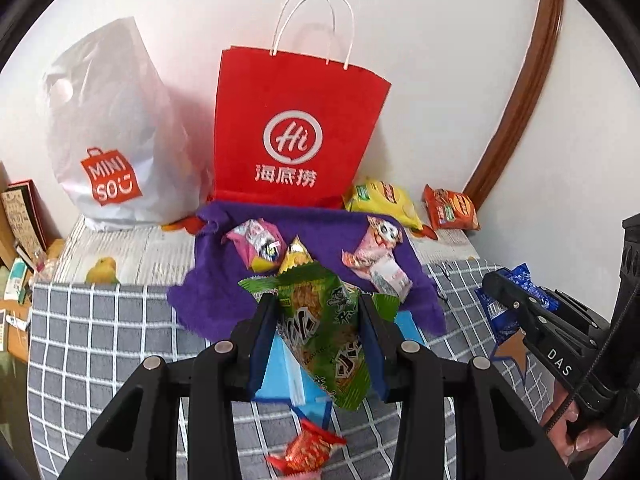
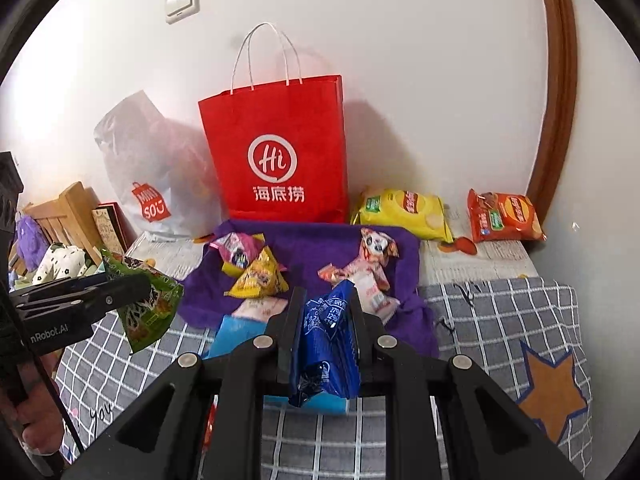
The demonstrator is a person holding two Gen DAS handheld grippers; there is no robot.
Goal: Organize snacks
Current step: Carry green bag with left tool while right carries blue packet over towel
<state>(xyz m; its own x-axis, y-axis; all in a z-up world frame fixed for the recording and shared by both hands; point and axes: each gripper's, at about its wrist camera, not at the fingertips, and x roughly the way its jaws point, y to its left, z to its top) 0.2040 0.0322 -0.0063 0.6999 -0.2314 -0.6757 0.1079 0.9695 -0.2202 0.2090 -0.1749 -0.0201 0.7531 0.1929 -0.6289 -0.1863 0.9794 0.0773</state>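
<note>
My left gripper (image 1: 317, 301) is shut on a green snack packet (image 1: 324, 344), held in the air above the purple cloth (image 1: 320, 232). My right gripper (image 2: 326, 295) is shut on a blue snack packet (image 2: 328, 344), also lifted off the bed. Each view shows the other gripper from the side: the right gripper (image 1: 494, 282) with the blue packet (image 1: 524, 280), and the left gripper (image 2: 140, 284) with the green packet (image 2: 154, 312). A red paper bag (image 1: 296, 132) stands upright against the wall behind the cloth.
A white plastic shopping bag (image 1: 112, 128) leans left of the red bag. Pink and yellow snack packets (image 2: 256, 268) lie on the cloth. Yellow (image 2: 404, 210) and orange (image 2: 504, 216) chip bags sit at the back right. A light blue pack (image 1: 276, 376) and a red packet (image 1: 308, 448) lie on the checked bedspread (image 1: 100, 340).
</note>
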